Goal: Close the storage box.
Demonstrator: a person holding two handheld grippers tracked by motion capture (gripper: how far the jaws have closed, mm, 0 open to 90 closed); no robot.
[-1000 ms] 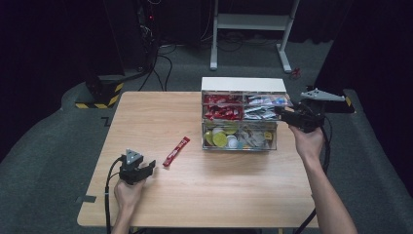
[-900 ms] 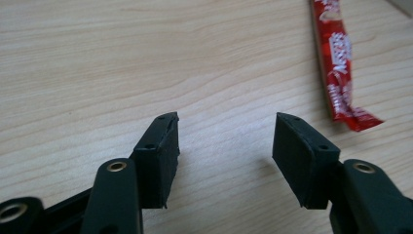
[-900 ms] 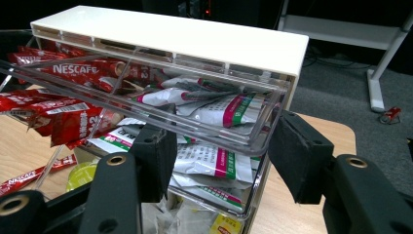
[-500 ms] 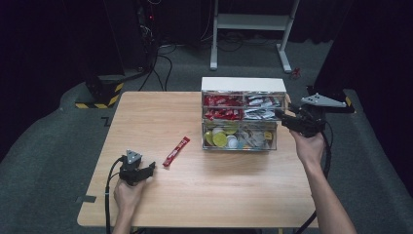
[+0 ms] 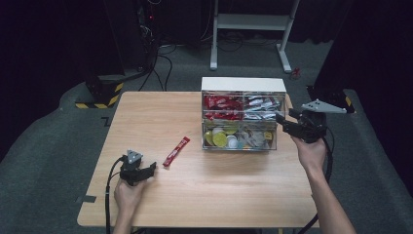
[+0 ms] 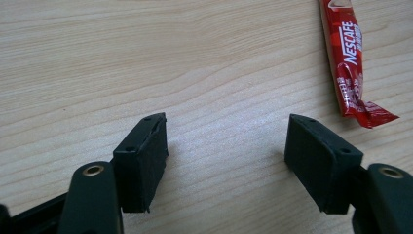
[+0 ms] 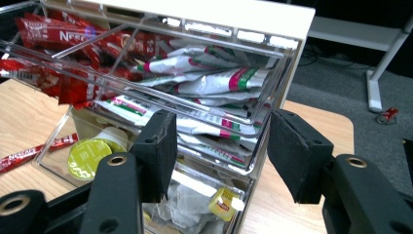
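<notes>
The left gripper [image 5: 146, 171] rests low on the wooden table [image 5: 234, 195]; its jaws have just been opening and stand wide apart with only bare wood between them. The red Nescafé stick [image 5: 176, 151] lies flat just beside it; in the left gripper view its top is cut off by the frame edge [image 6: 348, 63]. Around the table lie grey carpet, trailing cables and dark surroundings. The clear drawer organiser [image 5: 242, 117] stands to the right. The right gripper [image 5: 284, 125] hovers at its corner, jaws parted and pressing on nothing. The right gripper view reveals white-green sachets [image 7: 219, 80] and a green capsule [image 7: 86, 157].
</notes>
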